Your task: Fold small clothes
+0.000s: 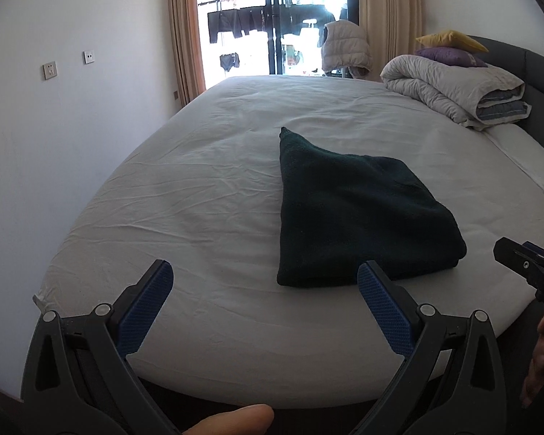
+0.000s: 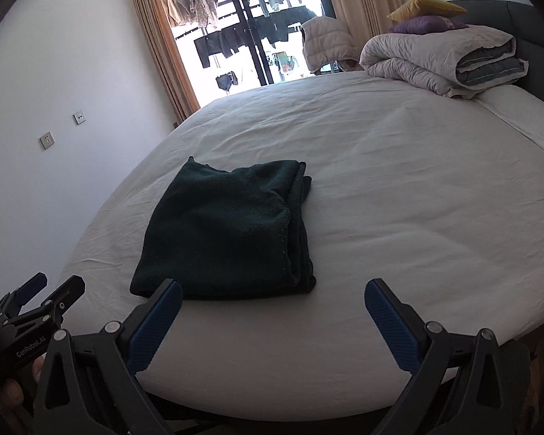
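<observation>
A dark green garment lies folded into a thick stack on the white bed sheet; it also shows in the right wrist view. My left gripper is open and empty, held over the near edge of the bed just short of the garment's near left corner. My right gripper is open and empty, just short of the garment's near right edge. The right gripper's tip shows at the right of the left wrist view, and the left gripper shows at the lower left of the right wrist view.
A folded grey quilt with a purple pillow and a yellow pillow sits at the far right by the headboard. A balcony door with hanging laundry is beyond the bed. A wall with sockets runs along the left.
</observation>
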### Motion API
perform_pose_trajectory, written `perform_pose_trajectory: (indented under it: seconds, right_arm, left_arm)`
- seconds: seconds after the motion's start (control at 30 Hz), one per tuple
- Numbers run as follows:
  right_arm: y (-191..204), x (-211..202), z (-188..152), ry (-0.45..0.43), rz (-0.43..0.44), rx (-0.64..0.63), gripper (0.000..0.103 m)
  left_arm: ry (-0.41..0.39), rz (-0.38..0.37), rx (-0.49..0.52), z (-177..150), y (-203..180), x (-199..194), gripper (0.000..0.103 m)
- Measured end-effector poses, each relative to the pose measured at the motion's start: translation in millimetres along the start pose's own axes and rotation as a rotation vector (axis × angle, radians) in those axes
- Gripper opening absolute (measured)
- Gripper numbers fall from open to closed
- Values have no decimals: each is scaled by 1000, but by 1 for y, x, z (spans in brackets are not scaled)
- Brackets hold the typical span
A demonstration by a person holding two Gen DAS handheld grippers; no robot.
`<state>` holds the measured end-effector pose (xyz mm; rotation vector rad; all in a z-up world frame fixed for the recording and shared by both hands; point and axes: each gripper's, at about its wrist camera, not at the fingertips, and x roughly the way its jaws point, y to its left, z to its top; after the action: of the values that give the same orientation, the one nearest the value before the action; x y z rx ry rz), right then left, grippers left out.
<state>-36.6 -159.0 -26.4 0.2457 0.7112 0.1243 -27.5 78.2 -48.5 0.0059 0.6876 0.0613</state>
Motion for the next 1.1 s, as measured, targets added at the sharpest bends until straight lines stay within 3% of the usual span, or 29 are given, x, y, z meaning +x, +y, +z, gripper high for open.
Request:
perform_pose_trajectory:
  seconds: [0.37,1.1]
  right_arm:
    - [18,-7,-2,-66,-88,-97,103]
    - [33,-2,-13,-49,-69,-154,103]
  left_arm:
    - [82,-5,-1,-8,2,37,103]
    - [133,-18,-29,-14,3,38,103]
